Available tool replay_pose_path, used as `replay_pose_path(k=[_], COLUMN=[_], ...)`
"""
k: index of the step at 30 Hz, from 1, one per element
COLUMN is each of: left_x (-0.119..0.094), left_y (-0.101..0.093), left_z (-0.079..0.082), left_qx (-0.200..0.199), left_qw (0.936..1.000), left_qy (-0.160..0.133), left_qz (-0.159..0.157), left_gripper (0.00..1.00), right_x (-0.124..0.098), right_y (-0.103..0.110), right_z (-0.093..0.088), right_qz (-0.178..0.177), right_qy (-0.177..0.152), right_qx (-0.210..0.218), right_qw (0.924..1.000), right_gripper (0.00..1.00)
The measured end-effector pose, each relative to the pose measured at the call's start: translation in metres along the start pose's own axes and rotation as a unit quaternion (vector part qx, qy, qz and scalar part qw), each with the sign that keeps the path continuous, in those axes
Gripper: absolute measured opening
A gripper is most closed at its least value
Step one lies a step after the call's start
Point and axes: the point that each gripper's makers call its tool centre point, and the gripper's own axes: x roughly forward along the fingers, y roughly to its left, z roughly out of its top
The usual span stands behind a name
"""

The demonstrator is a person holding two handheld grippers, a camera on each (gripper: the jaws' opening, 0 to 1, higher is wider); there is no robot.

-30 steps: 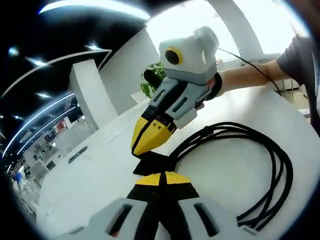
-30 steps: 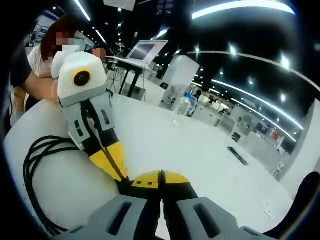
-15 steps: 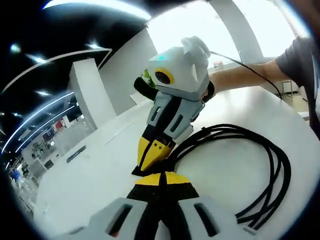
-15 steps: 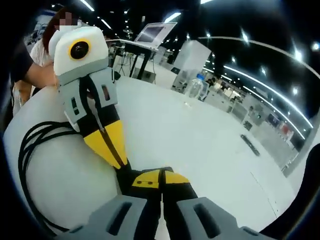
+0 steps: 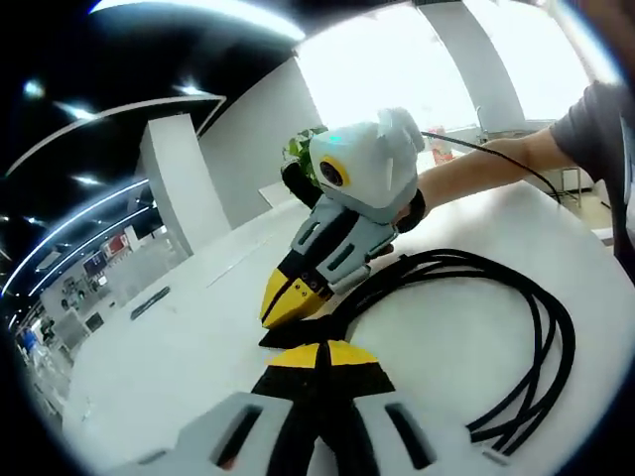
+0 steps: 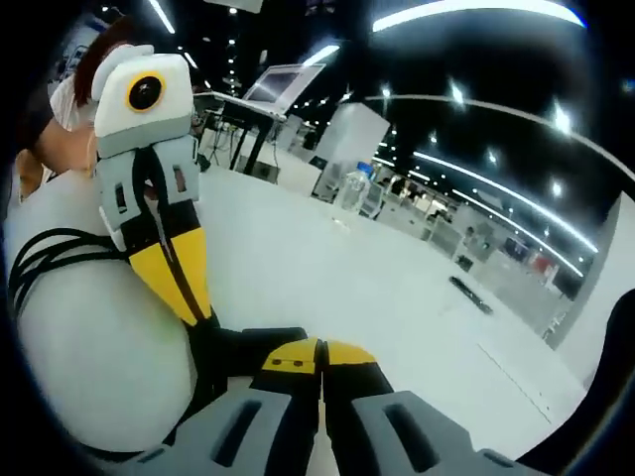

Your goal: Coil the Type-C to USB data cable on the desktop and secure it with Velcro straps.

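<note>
Both grippers' closed fingers (image 5: pixel 319 349) (image 6: pixel 319 349) on black strap (image 5: pixel 298 332), no legible writing.

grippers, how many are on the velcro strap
2. The left gripper and the right gripper both close on the black Velcro strap, tips meeting beside the coiled black data cable on the white table.

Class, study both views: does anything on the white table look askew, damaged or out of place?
Nothing stands out. The black coiled cable lies in neat loops on the white table, and both tongs meet at the black Velcro strap at the coil's gathered end.
</note>
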Motion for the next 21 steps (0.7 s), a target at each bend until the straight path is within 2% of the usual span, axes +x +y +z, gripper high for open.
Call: replay_pose_path(k=[1, 3, 5, 6, 7, 10, 12, 13, 16, 21], left_x=[0.000, 0.000, 0.000, 0.000, 0.000, 0.000, 0.000, 0.000, 0.000, -0.001], left_y=[0.000, 0.000, 0.000, 0.000, 0.000, 0.000, 0.000, -0.001, -0.003, -0.005], left_z=[0.000, 0.000, 0.000, 0.000, 0.000, 0.001, 0.001, 0.001, 0.002, 0.003], left_qx=[0.002, 0.005, 0.004, 0.004, 0.005, 0.007, 0.007, 0.007, 0.008, 0.005], left_qw=[1.0000, 1.0000, 1.0000, 1.0000, 1.0000, 1.0000, 1.0000, 1.0000, 1.0000, 0.9999], left_qy=[0.000, 0.001, 0.000, 0.000, 0.000, 0.001, 0.000, -0.001, -0.004, -0.006], left_qz=[0.001, 0.001, 0.000, 0.001, 0.001, 0.002, 0.002, 0.000, -0.004, -0.008], left_gripper=[0.01, 0.01, 0.01, 0.01, 0.01, 0.01, 0.01, 0.01, 0.01, 0.01], right_x=[-0.002, -0.006, -0.013, -0.017, -0.021, -0.023, -0.022, -0.022, -0.025, -0.027], right_y=[0.000, -0.006, 0.003, 0.012, 0.021, 0.034, 0.044, 0.042, 0.047, 0.049], right_z=[0.001, 0.017, 0.029, 0.034, 0.033, 0.021, 0.012, 0.014, 0.013, 0.008], right_qz=[0.000, 0.000, 0.049, 0.086, 0.119, 0.157, 0.173, 0.170, 0.194, 0.195], right_qy=[-0.001, -0.037, -0.057, -0.061, -0.052, -0.004, 0.013, 0.008, 0.014, 0.017], right_qx=[-0.001, 0.018, 0.043, 0.050, 0.039, -0.016, -0.026, -0.028, -0.024, -0.011], right_qw=[1.0000, 0.9992, 0.9963, 0.9932, 0.9907, 0.9875, 0.9845, 0.9850, 0.9806, 0.9805], right_gripper=[0.01, 0.01, 0.01, 0.01, 0.01, 0.01, 0.01, 0.00, 0.00, 0.00])
